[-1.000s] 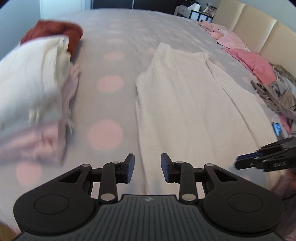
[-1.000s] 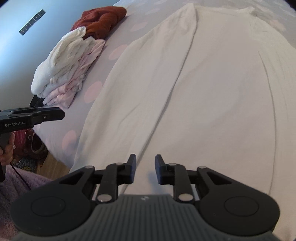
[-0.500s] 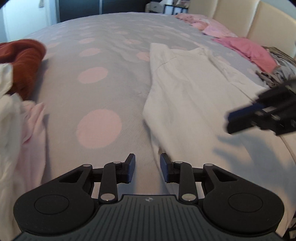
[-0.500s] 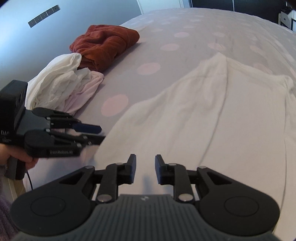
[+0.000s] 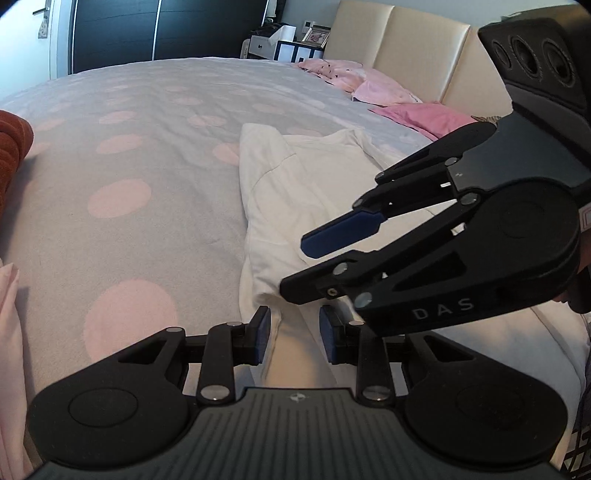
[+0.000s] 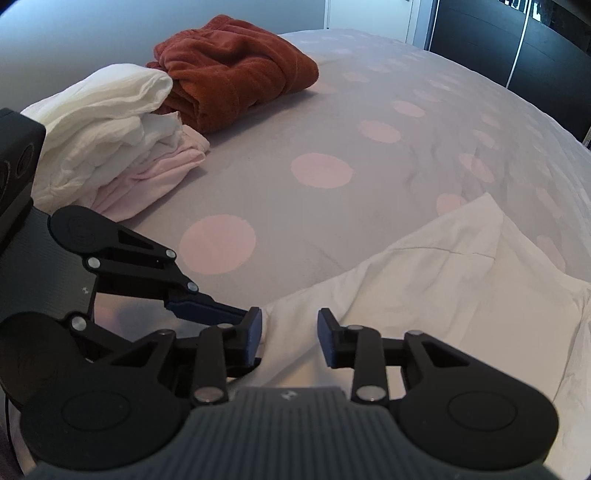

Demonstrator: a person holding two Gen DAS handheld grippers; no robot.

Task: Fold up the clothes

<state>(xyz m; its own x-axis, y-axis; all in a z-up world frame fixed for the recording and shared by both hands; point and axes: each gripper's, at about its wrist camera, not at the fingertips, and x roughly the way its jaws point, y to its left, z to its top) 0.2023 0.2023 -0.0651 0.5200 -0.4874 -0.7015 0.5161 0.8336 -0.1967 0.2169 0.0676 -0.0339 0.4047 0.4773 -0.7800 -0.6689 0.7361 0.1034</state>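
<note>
A white garment (image 5: 295, 192) lies flat on the grey bedspread with pink dots (image 5: 129, 192); its near left corner (image 6: 369, 288) is right in front of both grippers. My left gripper (image 5: 295, 332) is open and low, with the garment's hem showing between its fingers. My right gripper (image 6: 290, 334) is also open over the same corner. In the left wrist view the right gripper (image 5: 306, 262) reaches in from the right, just above the left fingertips. In the right wrist view one left finger (image 6: 203, 308) nearly touches the right gripper's left finger.
A stack of folded white and pale pink clothes (image 6: 110, 122) and a folded rust-red garment (image 6: 236, 70) sit at the bed's left side. Pink clothes (image 5: 424, 114) lie by the cream headboard (image 5: 399, 55). A dark wardrobe (image 5: 166, 29) stands beyond the bed.
Both grippers have come down and together at the white garment's near left corner, the right one swinging left in front of the left one. Both stay open.
</note>
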